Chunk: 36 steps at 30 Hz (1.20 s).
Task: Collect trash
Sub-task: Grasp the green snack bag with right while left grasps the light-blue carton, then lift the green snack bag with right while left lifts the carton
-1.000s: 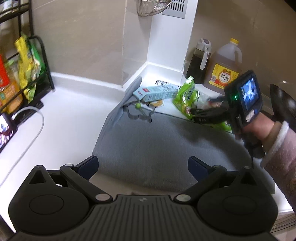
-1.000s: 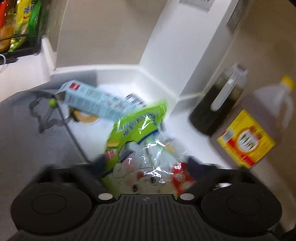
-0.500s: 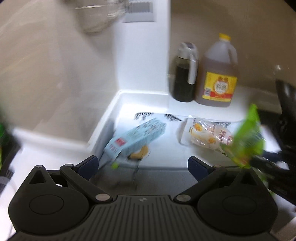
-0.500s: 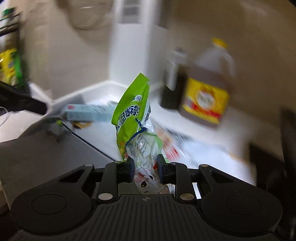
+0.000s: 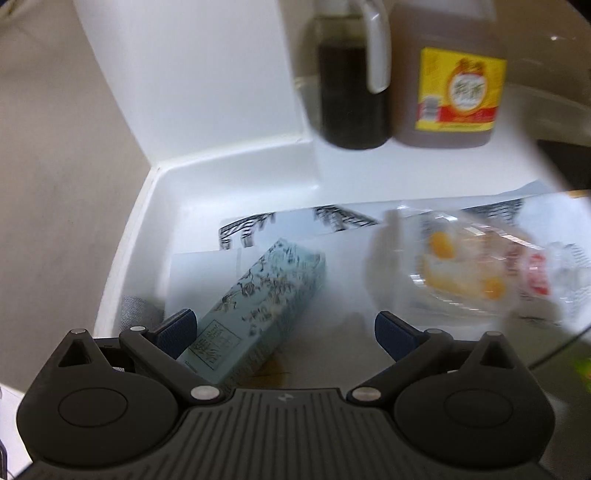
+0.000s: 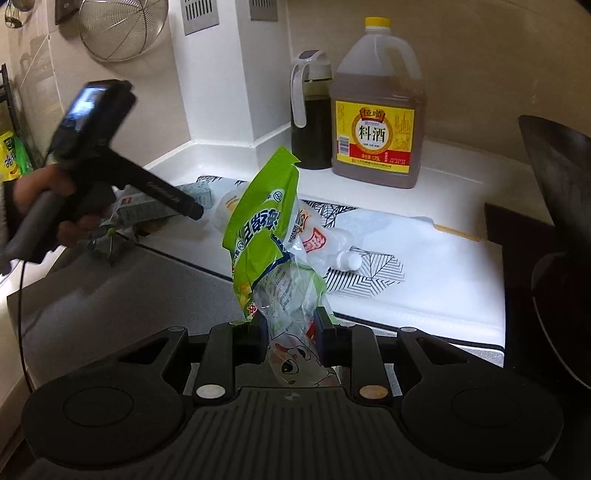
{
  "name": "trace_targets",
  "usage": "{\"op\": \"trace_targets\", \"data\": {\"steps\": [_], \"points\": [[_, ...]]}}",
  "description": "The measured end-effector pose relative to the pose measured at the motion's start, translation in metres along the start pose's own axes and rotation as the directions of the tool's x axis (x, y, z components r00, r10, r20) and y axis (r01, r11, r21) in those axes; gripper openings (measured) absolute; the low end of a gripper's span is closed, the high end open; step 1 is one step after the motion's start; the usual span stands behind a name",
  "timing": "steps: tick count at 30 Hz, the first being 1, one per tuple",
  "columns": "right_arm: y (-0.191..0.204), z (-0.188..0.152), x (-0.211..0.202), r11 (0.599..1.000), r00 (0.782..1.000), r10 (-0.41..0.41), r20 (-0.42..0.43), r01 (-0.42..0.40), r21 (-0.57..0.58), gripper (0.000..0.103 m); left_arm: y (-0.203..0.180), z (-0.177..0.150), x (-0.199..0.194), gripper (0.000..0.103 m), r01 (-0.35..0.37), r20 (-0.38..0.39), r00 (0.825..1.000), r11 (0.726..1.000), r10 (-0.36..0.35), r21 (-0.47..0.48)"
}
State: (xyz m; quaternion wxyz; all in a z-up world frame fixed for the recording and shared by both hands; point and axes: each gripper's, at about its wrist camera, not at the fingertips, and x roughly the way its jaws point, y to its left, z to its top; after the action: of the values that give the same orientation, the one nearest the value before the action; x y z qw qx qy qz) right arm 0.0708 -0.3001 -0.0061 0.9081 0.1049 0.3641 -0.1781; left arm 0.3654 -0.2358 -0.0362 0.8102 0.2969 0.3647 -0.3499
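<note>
My right gripper (image 6: 290,330) is shut on a green and clear snack bag (image 6: 264,225) and holds it upright above the grey mat. My left gripper (image 5: 284,328) is open, its jaws on either side of the near end of a light blue carton (image 5: 258,306) lying on the white counter. A clear wrapper with yellow and red print (image 5: 465,273) lies to the right of the carton. In the right wrist view the left gripper's body (image 6: 110,162) hangs over the carton (image 6: 147,206), and a clear pouch with a white cap (image 6: 332,251) lies behind the bag.
A dark oil jug (image 6: 312,110) and a big brown bottle with a yellow label (image 6: 376,107) stand at the back by the white wall corner. A black wok (image 6: 557,206) is at the right. A grey mat (image 6: 122,288) covers the near counter. A wire strainer (image 6: 122,29) hangs on the wall.
My left gripper has moved forward and down until the blue carton lies between its open jaws. My right gripper has lifted the green bag off the counter and pulled it back.
</note>
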Motion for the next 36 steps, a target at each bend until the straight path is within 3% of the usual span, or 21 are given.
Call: {"op": "trace_targets", "data": {"steps": [4, 6, 8, 10, 17, 24, 28, 36], "points": [[0.0, -0.001, 0.0, 1.0, 1.0, 0.01, -0.003, -0.01, 0.01, 0.027, 0.009, 0.002, 0.015, 0.101, -0.01, -0.056, 0.998, 1.0, 0.011, 0.007], [0.002, -0.001, 0.001, 1.0, 1.0, 0.014, -0.003, -0.013, 0.011, 0.027, 0.014, 0.001, 0.016, 0.084, 0.006, -0.064, 0.998, 1.0, -0.007, -0.016], [0.004, -0.001, 0.002, 1.0, 1.0, 0.016, -0.001, -0.016, 0.01, 0.027, 0.017, 0.003, 0.01, 0.045, 0.02, -0.069, 0.997, 0.999, -0.023, -0.045], [0.005, -0.001, 0.001, 1.0, 1.0, 0.019, 0.003, -0.019, 0.006, 0.027, 0.017, 0.002, 0.002, 0.043, 0.021, -0.066, 0.997, 0.997, -0.026, -0.068], [0.012, 0.002, -0.003, 1.0, 0.999, 0.021, 0.034, -0.021, -0.014, 0.027, 0.003, -0.013, -0.06, 0.043, 0.035, 0.055, 0.998, 0.997, -0.031, -0.069], [0.019, 0.001, -0.013, 0.999, 0.998, 0.054, 0.043, -0.053, -0.002, 0.027, -0.007, -0.071, -0.155, 0.043, 0.048, 0.165, 0.986, 0.993, -0.029, -0.11], [0.027, -0.002, -0.019, 0.997, 0.996, 0.077, 0.041, -0.077, -0.013, 0.027, 0.002, -0.108, -0.203, 0.043, 0.053, 0.173, 0.985, 0.982, -0.02, -0.183], [0.042, -0.01, -0.028, 0.991, 0.99, 0.132, 0.047, -0.131, -0.032, 0.027, 0.011, -0.168, -0.266, 0.043, -0.052, 0.158, 0.982, 0.96, 0.099, -0.276]]}}
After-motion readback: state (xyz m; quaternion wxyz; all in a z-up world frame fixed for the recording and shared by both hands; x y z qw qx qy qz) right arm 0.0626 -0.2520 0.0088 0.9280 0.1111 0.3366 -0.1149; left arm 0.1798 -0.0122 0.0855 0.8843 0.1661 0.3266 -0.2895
